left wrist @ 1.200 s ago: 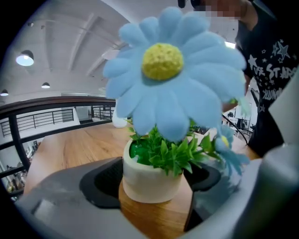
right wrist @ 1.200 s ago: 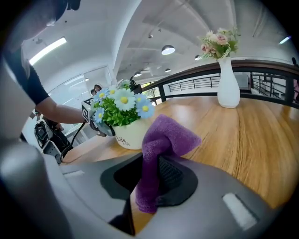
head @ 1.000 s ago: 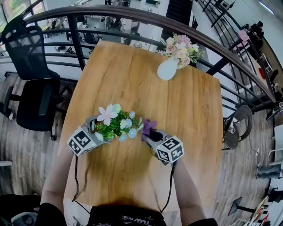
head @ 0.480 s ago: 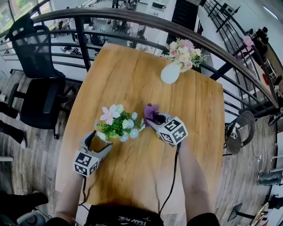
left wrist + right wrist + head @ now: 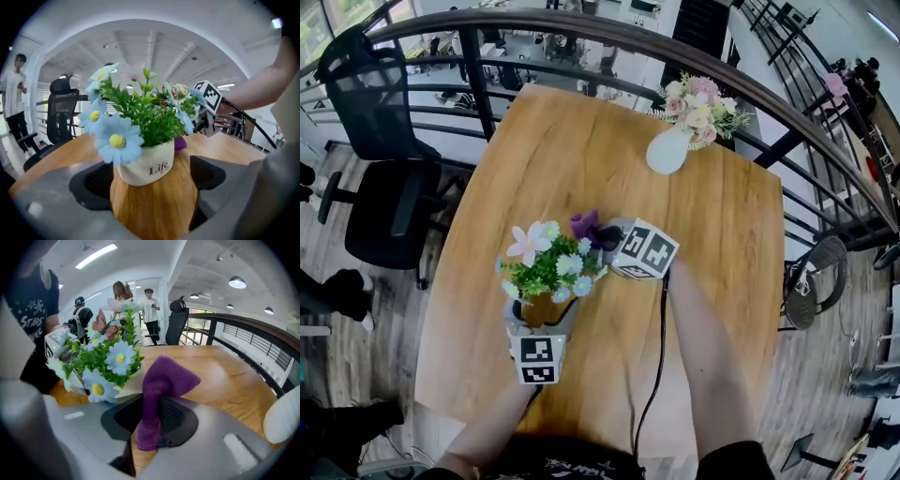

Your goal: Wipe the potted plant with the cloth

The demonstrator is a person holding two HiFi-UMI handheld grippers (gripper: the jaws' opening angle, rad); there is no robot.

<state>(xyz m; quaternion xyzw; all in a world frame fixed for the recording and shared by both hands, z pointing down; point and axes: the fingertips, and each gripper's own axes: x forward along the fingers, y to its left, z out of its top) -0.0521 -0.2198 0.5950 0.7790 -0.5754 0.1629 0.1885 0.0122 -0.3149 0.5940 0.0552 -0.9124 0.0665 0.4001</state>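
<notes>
Writing: "Life" in red on the white band of the pot (image 5: 145,168); a smaller line under it is too small to read.
Potted plant (image 5: 546,267): standing upright on the wooden table (image 5: 712,234), long axis vertical, blooms and leaves up, the printed side facing the left gripper.
Left gripper (image 5: 542,314): right at the plant's near side, and its jaws have just been opening. They stand wide now, one on each side of the pot, with the pot between them.
Left marker cube (image 5: 536,359): just behind those jaws, on the person's side of the plant.
Right gripper (image 5: 605,234): at the plant's far right side, jaws clamped narrow on the purple cloth (image 5: 161,380).
Cloth: sticking up out of the jaws, its folded top flopping away from the plant, just beside the blue flowers; actual contact with them can't be made out.
Right marker cube (image 5: 645,251): just right of the plant.
White vase of pink flowers (image 5: 667,150): well apart from the plant, at the table's far edge.
</notes>
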